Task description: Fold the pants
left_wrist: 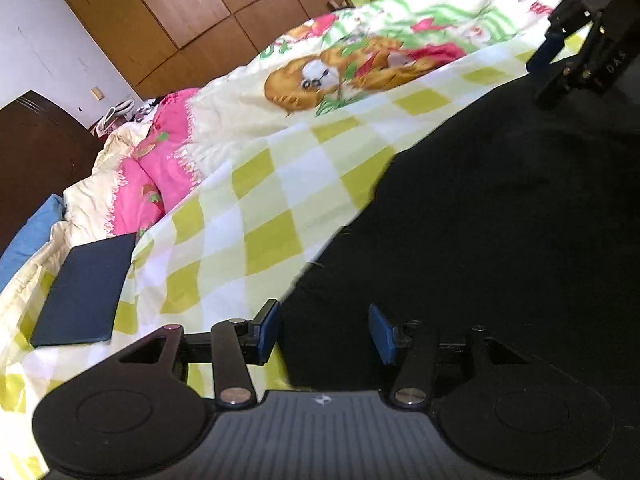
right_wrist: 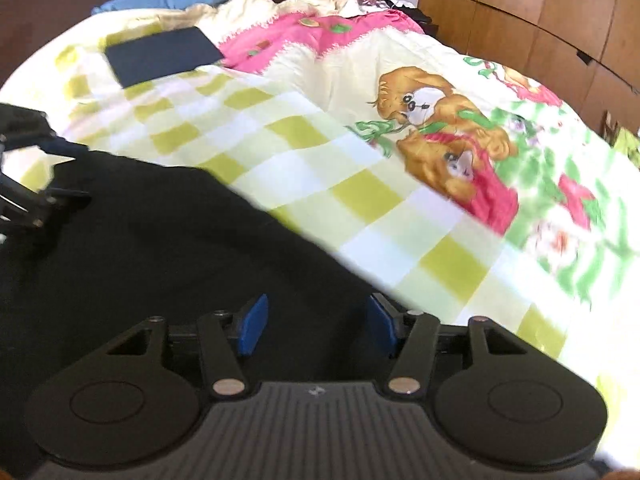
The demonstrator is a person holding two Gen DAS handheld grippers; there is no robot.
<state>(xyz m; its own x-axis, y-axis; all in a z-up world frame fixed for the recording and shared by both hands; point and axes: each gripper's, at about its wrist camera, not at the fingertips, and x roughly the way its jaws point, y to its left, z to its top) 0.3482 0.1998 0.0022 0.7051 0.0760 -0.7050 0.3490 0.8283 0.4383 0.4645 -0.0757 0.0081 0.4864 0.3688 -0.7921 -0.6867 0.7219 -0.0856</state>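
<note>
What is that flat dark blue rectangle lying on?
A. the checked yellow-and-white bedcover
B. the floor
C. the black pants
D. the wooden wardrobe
A: the flat dark blue rectangle lies on the checked yellow-and-white bedcover, near the head of the bed and well apart from the black pants.

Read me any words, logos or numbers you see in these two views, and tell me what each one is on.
"DAS": pale letters on the right gripper body, seen sideways in the left wrist view; the reading is uncertain.
Small pale emblem, no letters: on the left gripper body.
The same emblem: on the right gripper's body in its own view.
Pink lettering on the bedspread: too blurred to read.
The pants show no text.
</note>
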